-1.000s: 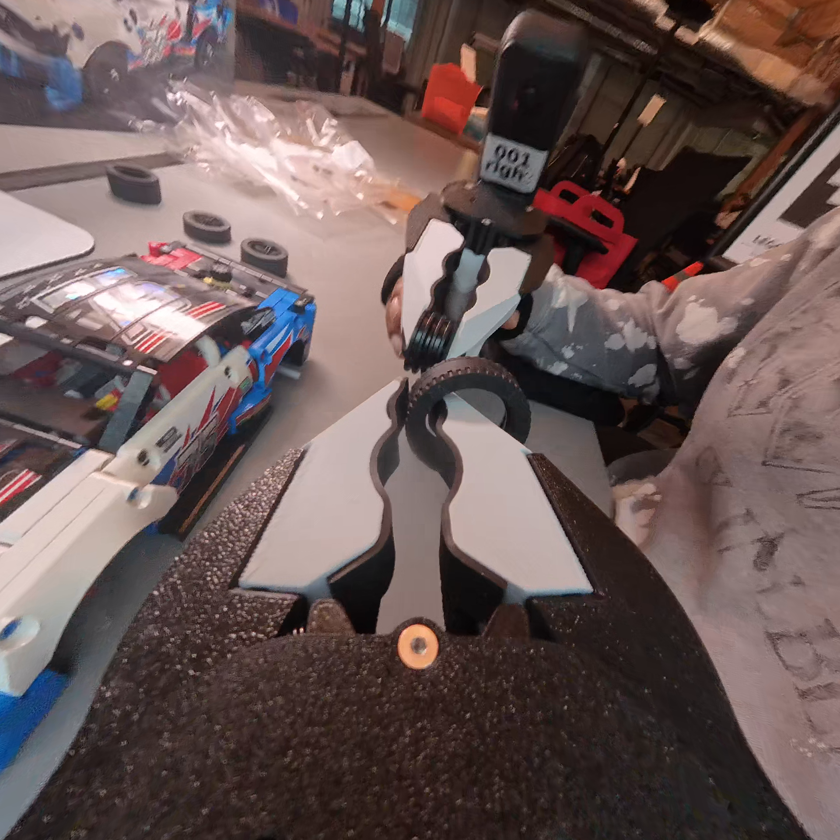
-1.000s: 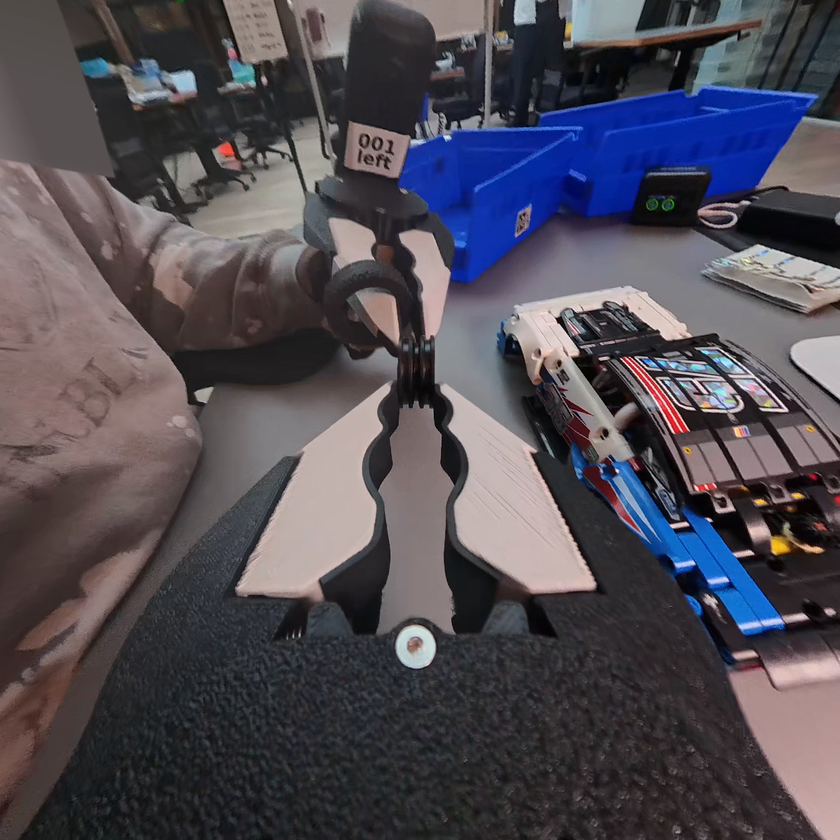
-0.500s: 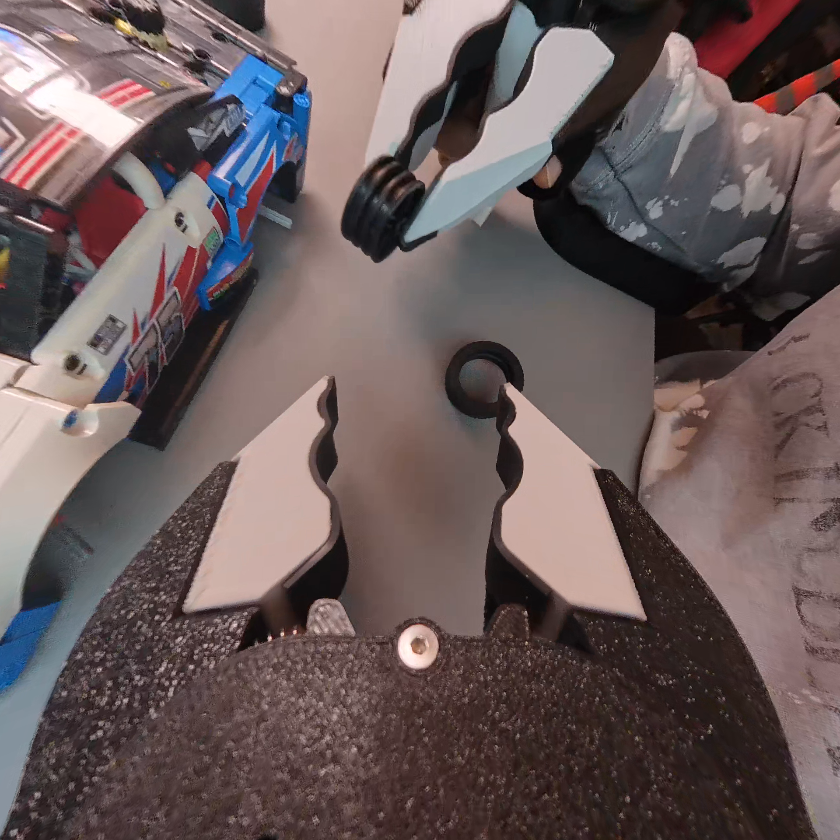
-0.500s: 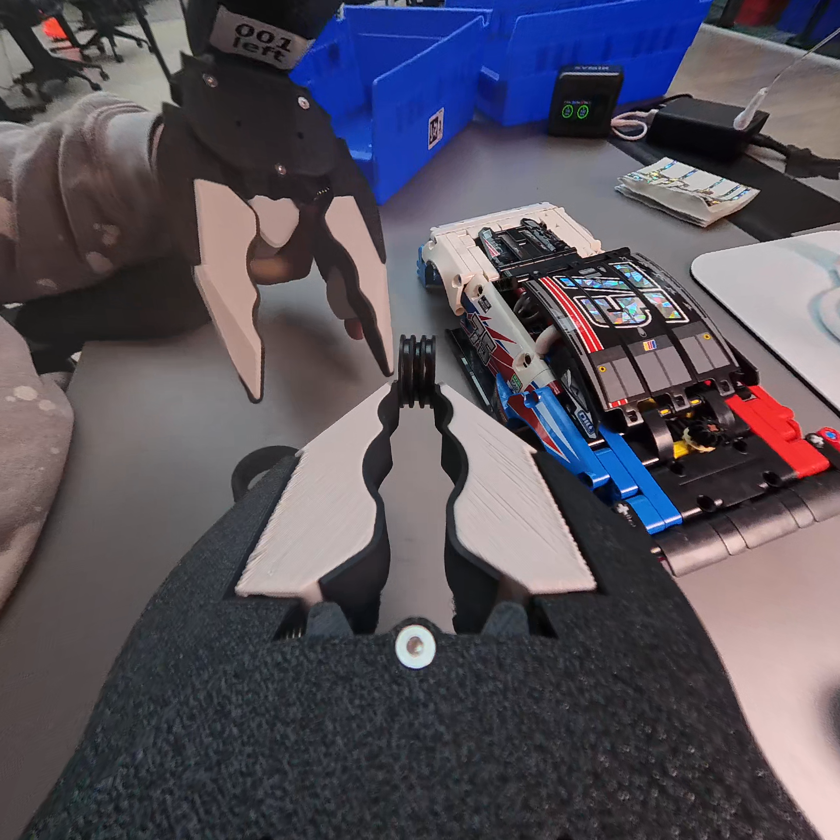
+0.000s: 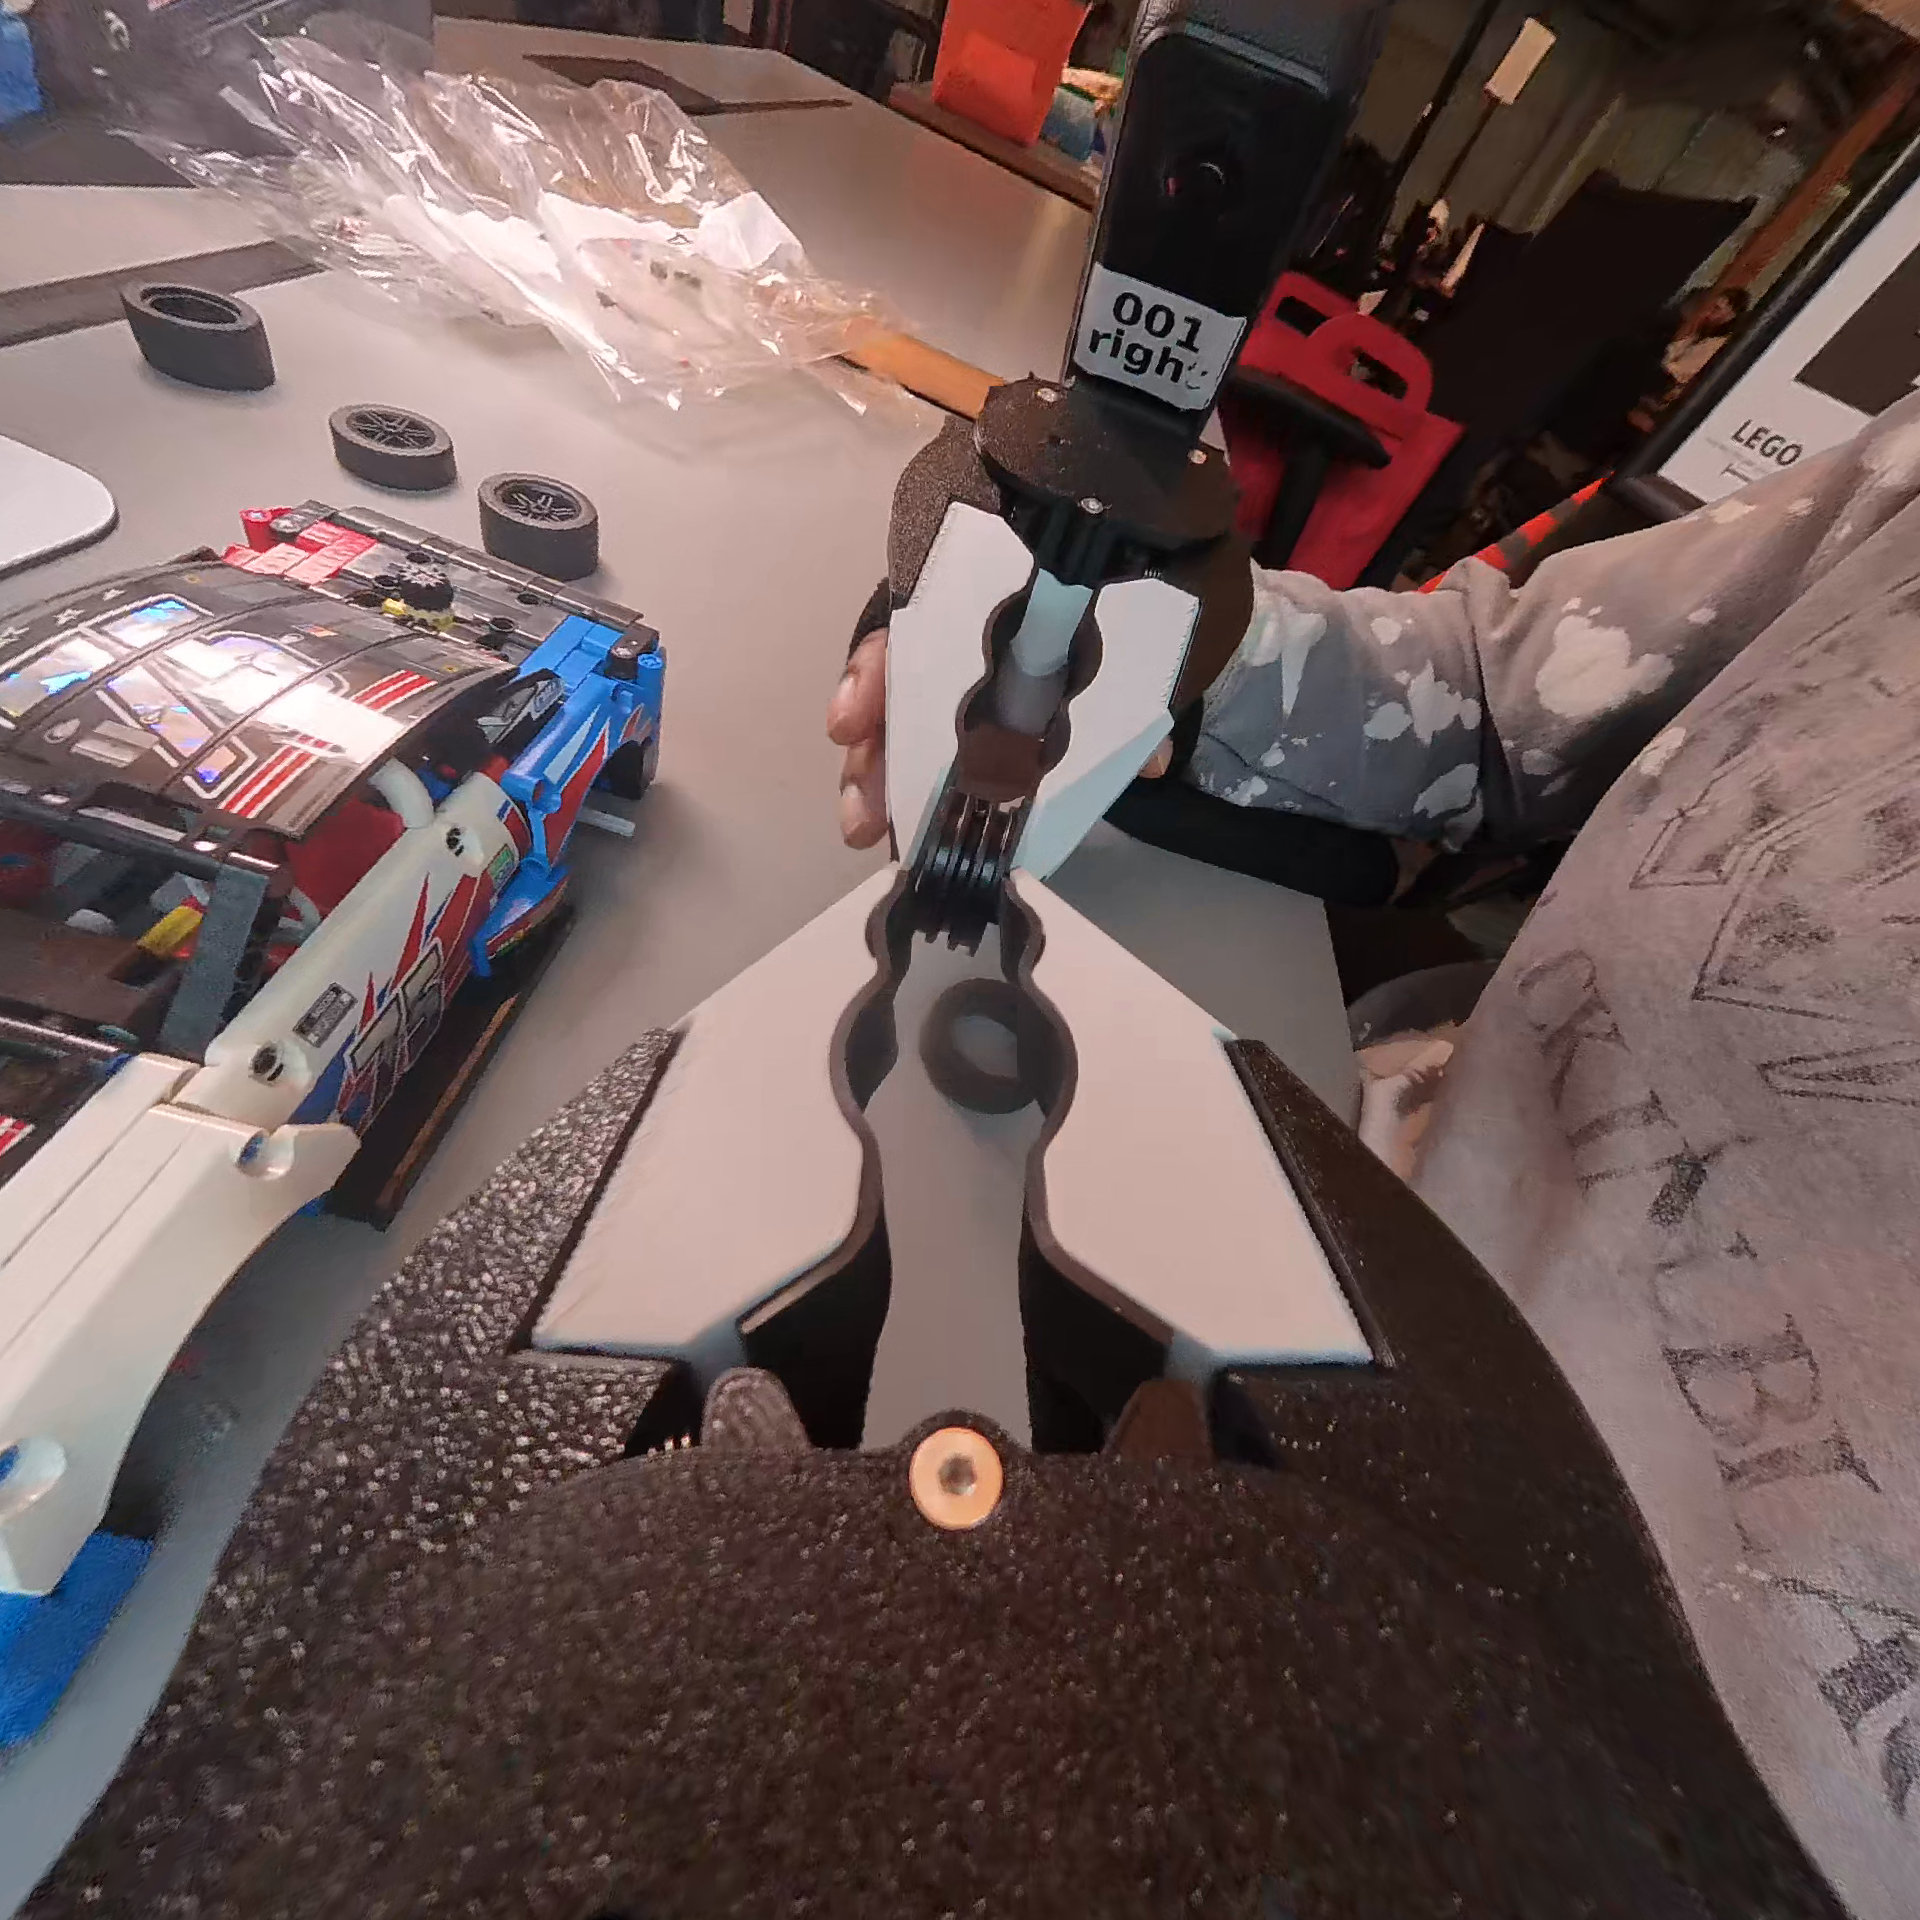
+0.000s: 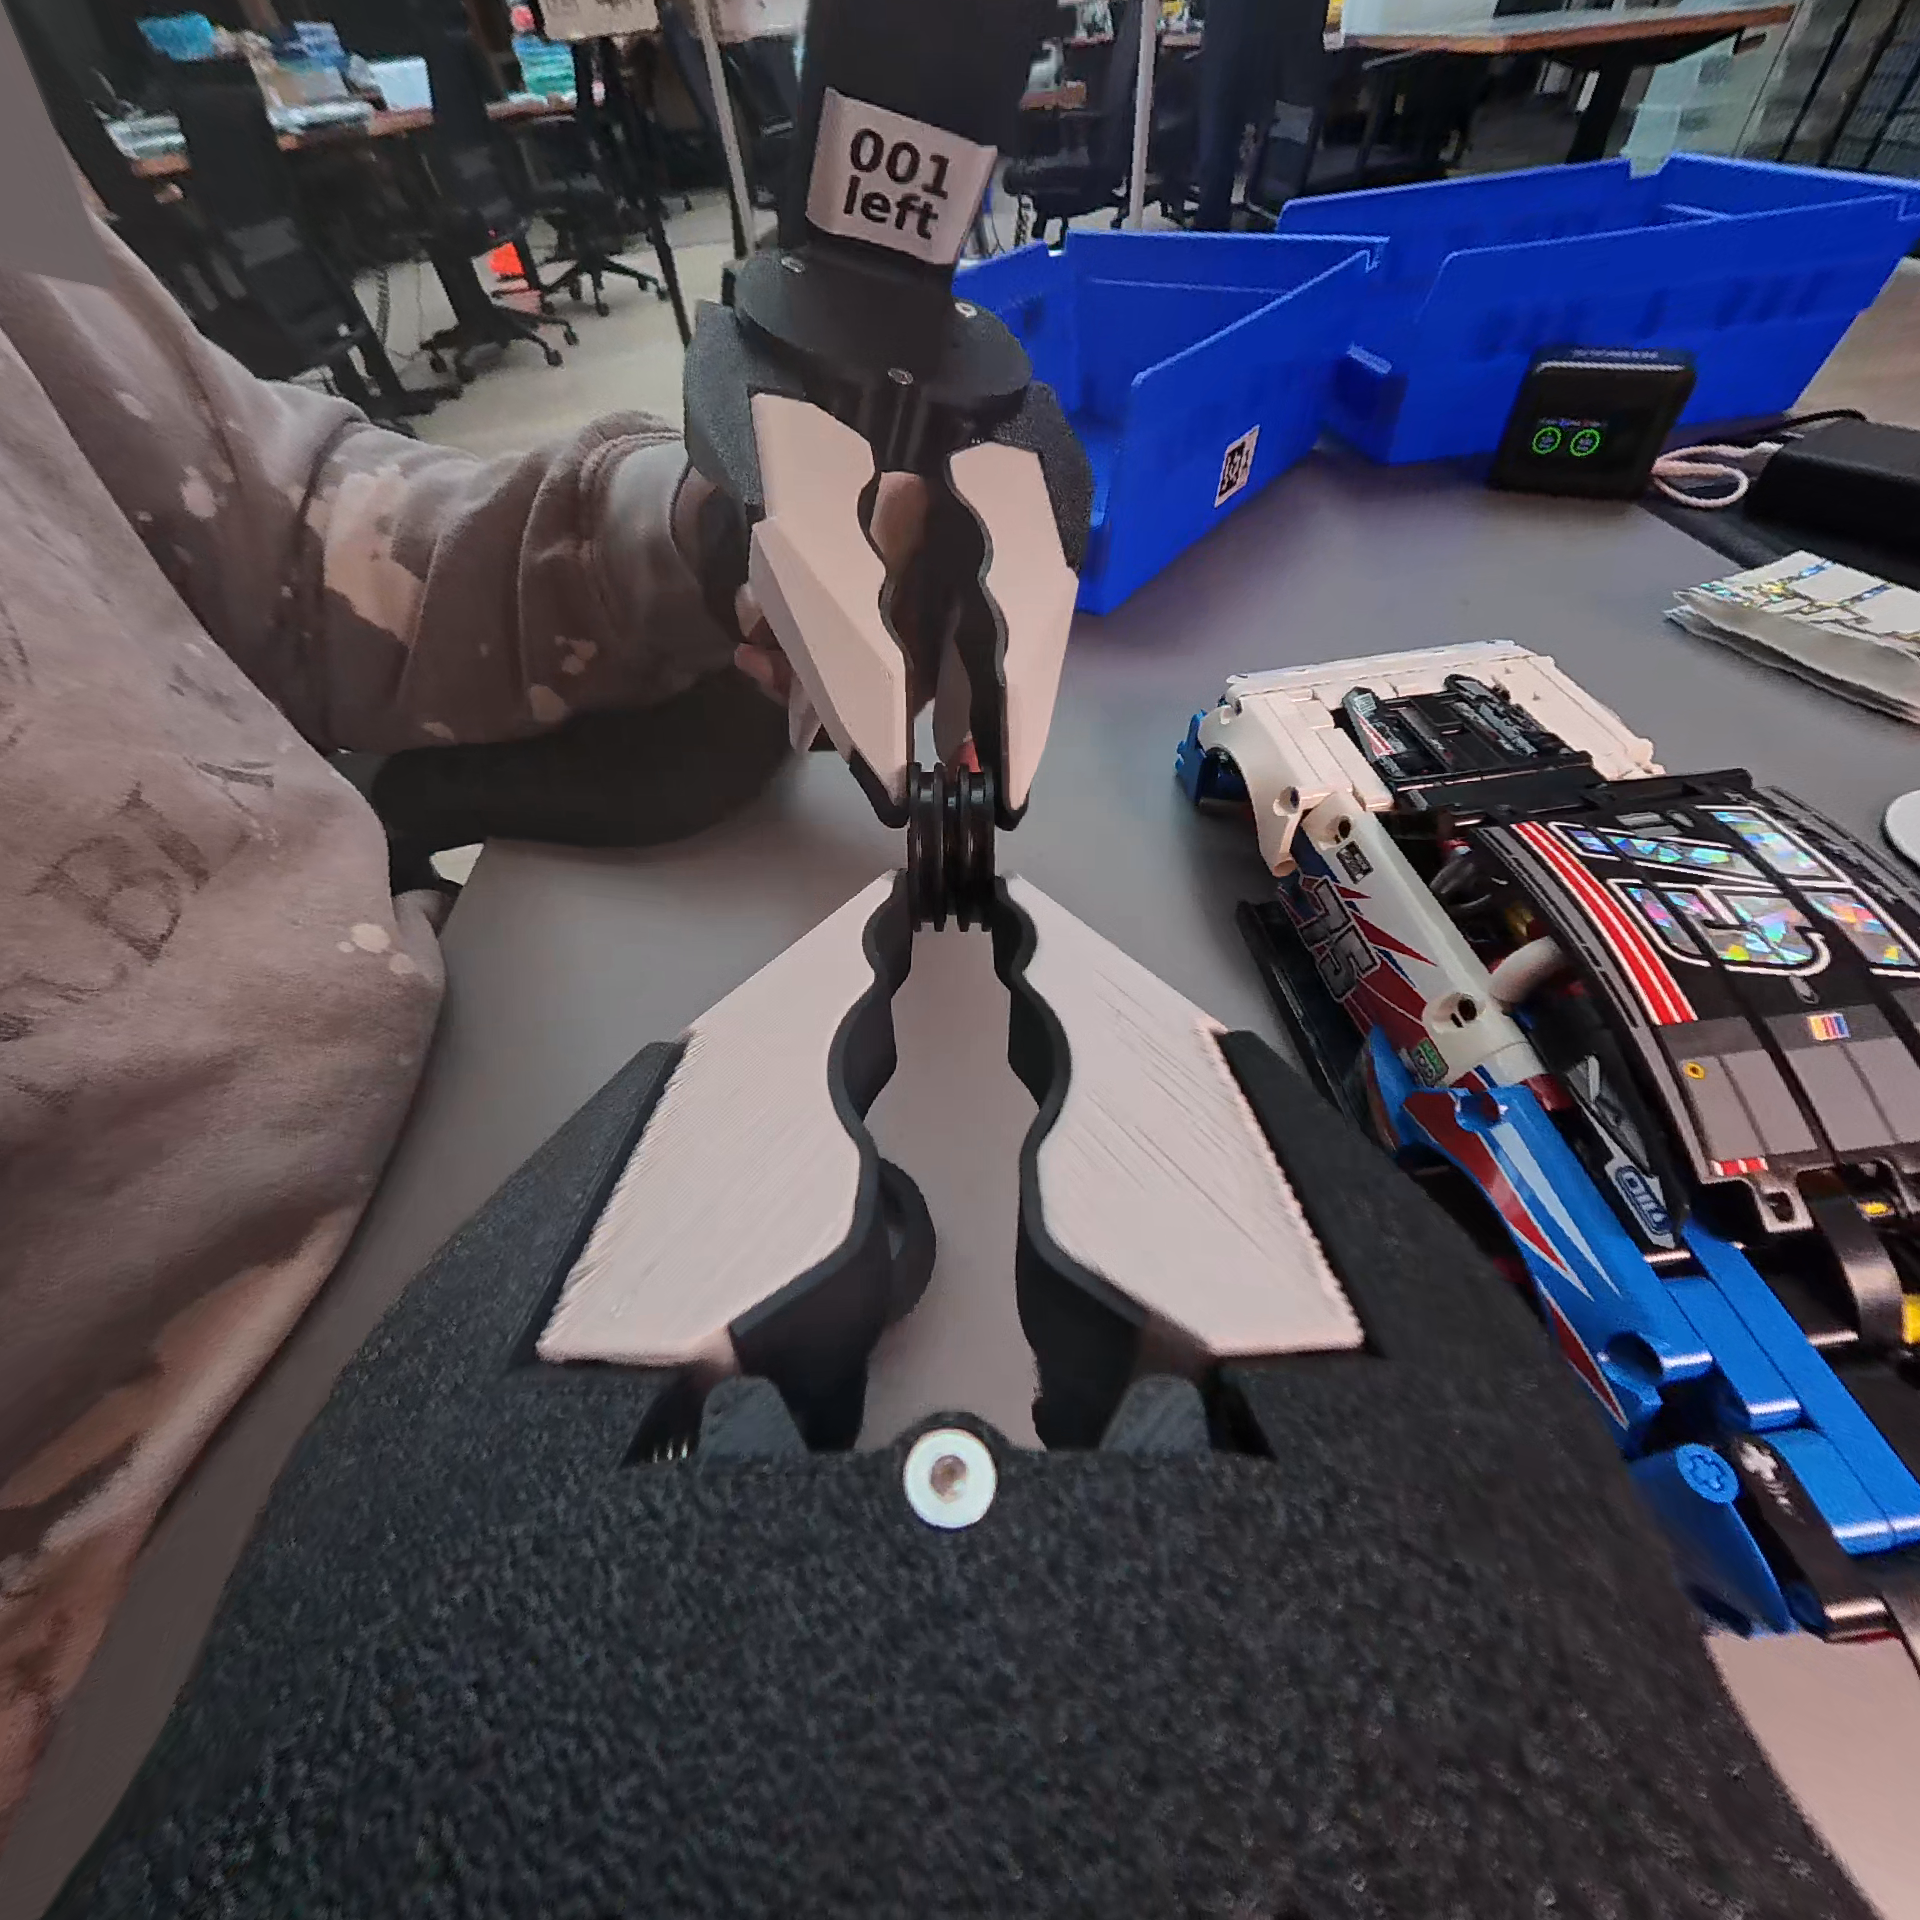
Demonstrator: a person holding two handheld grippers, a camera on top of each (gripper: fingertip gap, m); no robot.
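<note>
While both grippers meet tip to tip above the grey surface [image 5: 727,582], a black ribbed wheel rim [image 6: 951,847] sits pinched between them. Right gripper [image 6: 951,894] clamps the rim's lower edge, jaws nearly closed on it. Left gripper [image 5: 951,883] has its tips closed on the same rim [image 5: 961,883] from the opposite side.

A loose black rubber tyre ring [image 5: 987,1044] lies flat on the surface, seen through the gap between the left gripper's fingers, untouched.

At 9 o'clock of the left wrist view stands a brick-built race car [image 5: 312,831], blue, white and red, wheel arch bare. Three more tyres [image 5: 535,525] lie at 10 o'clock beyond it, with crumpled clear plastic bags [image 5: 540,208] at 11. In the right wrist view, blue bins [image 6: 1351,343] stand at 1 o'clock and a small black device with green lights [image 6: 1584,416] at 2.
</note>
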